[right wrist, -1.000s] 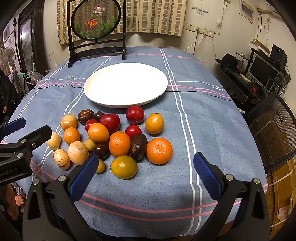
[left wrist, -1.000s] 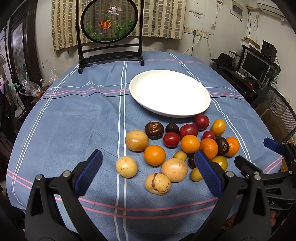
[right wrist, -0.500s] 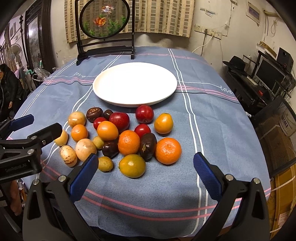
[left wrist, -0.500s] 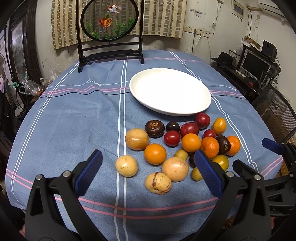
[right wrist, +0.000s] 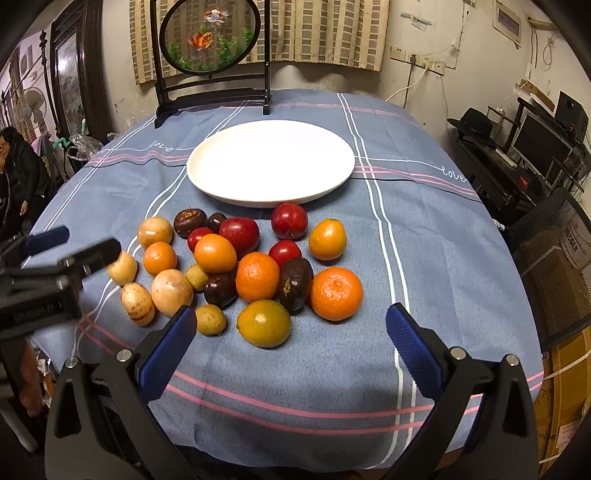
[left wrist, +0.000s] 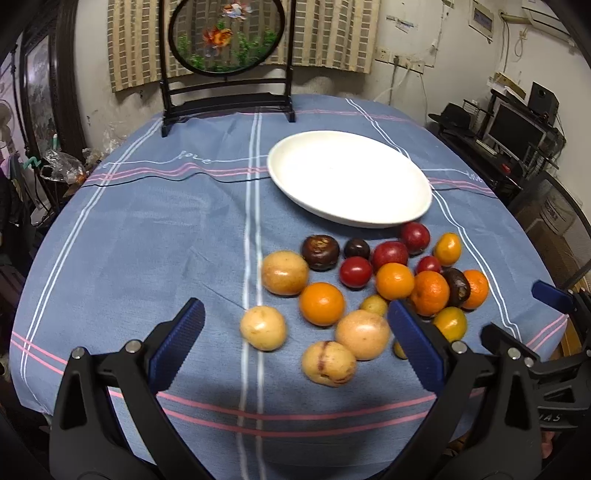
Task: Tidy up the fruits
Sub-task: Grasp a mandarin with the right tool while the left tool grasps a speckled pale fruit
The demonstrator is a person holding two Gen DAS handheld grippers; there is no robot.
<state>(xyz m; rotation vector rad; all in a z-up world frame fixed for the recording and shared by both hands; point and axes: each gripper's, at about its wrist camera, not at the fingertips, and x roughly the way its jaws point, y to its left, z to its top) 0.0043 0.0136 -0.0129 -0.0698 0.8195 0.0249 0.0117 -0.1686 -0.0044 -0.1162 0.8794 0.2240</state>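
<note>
Closer now to the fruit pile (right wrist: 243, 266) than a second ago on both sides, with the white plate (left wrist: 421, 206) sitting larger in both views. Round table under a blue cloth (left wrist: 147, 240) striped white and pink; behind the plate, a round goldfish screen (left wrist: 225, 35) on a black stand. Right of the plate, a cluttered desk with a monitor (right wrist: 539, 142); far left of it in the right view, a person in a dark jacket (right wrist: 18, 173), partly cut off by the frame edge.

Lower corners of both views blocked by black gripper frames. Small yellow fruit near the pile's front half hidden behind the left gripper's blue pad (left wrist: 415, 343). Some blur on the left gripper as seen from the right view.

Left gripper (left wrist: 293, 341) spread wide, empty — pale round fruits (left wrist: 263, 328) just between and beyond its fingertips, on the near side of the plate. Right gripper (right wrist: 288, 347) also spread wide and empty, with the green-yellow citrus (right wrist: 263, 323) and a mandarin (right wrist: 336, 293) just ahead of it, all fruit on the cloth, none on the plate.
</note>
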